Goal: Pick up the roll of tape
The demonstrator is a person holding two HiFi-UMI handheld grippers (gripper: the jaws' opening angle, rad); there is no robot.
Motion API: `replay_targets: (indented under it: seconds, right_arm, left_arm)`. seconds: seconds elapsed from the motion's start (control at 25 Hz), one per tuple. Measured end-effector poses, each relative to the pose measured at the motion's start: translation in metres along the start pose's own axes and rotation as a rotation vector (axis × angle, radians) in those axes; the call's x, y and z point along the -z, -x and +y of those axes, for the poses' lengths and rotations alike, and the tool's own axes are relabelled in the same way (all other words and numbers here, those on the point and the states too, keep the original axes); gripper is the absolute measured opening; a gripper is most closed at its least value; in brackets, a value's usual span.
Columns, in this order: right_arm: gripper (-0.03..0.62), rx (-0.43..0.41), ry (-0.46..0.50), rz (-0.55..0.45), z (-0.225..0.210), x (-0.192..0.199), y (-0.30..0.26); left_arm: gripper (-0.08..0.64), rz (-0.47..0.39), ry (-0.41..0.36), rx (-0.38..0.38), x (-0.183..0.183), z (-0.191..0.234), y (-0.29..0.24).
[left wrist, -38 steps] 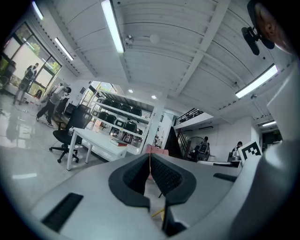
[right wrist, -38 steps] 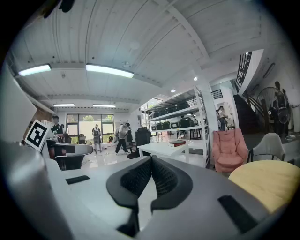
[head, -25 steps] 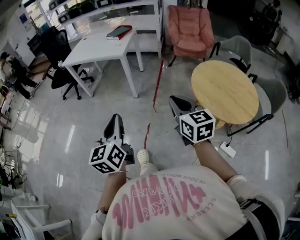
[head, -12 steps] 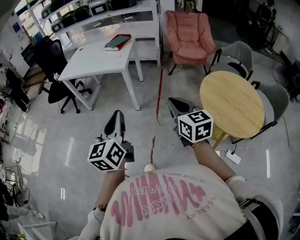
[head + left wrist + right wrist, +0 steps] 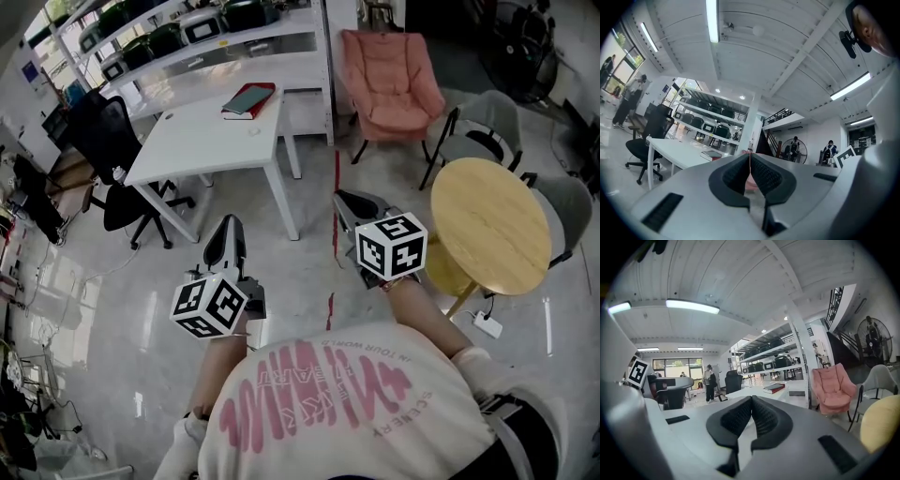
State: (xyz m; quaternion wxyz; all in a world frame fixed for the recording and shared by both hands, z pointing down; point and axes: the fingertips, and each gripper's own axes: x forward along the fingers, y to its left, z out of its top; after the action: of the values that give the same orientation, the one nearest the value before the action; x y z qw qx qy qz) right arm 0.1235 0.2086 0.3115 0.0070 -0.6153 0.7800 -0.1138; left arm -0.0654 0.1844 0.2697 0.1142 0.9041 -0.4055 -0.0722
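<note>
No roll of tape shows clearly. A white table point(image 5: 202, 141) stands ahead with a red-edged book point(image 5: 248, 98) on it. Beside the book lies a small pale ring point(image 5: 254, 131), too small to identify. My left gripper point(image 5: 232, 225) is held level over the floor, short of the table's near corner, jaws shut and empty. In the left gripper view the left gripper point(image 5: 749, 157) has its pads pressed together. My right gripper point(image 5: 344, 199) is alongside, right of the table's leg, also shut on nothing. The right gripper point(image 5: 751, 399) points toward the book point(image 5: 774, 388).
A pink armchair point(image 5: 389, 80) stands at the back, a round wooden table point(image 5: 492, 225) with grey chairs at the right, a black office chair point(image 5: 108, 141) left of the white table. Shelving point(image 5: 187, 28) runs behind. A power strip point(image 5: 487, 325) lies on the glossy floor.
The person has walked forward toward the white table, carrying both grippers along. The table and armchair now sit nearer and lower in the head view. Both grippers stayed shut.
</note>
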Motion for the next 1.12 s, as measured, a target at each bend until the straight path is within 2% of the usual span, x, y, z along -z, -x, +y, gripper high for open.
replay_targets:
  seconds: [0.24,0.56,0.84,1.12]
  right_arm:
    - [0.014,-0.002,0.002,-0.009,0.008,-0.007,-0.05]
    - [0.015,0.006,0.014,0.001,0.016,-0.012,-0.088]
    - [0.014,-0.004,0.001,0.042,0.028,0.01,-0.11]
    - [0.015,-0.009,0.006,0.125,0.036,0.038,-0.128]
  left_arm:
    - [0.025,-0.018,0.01,0.007,-0.013,0.044,-0.023]
    - [0.025,-0.026,0.045,0.007,-0.019,0.082,-0.035]
    - [0.025,-0.01,0.066,-0.002,-0.008,0.108,-0.033]
    - [0.025,0.029,0.144,-0.031,0.018,0.135,-0.031]
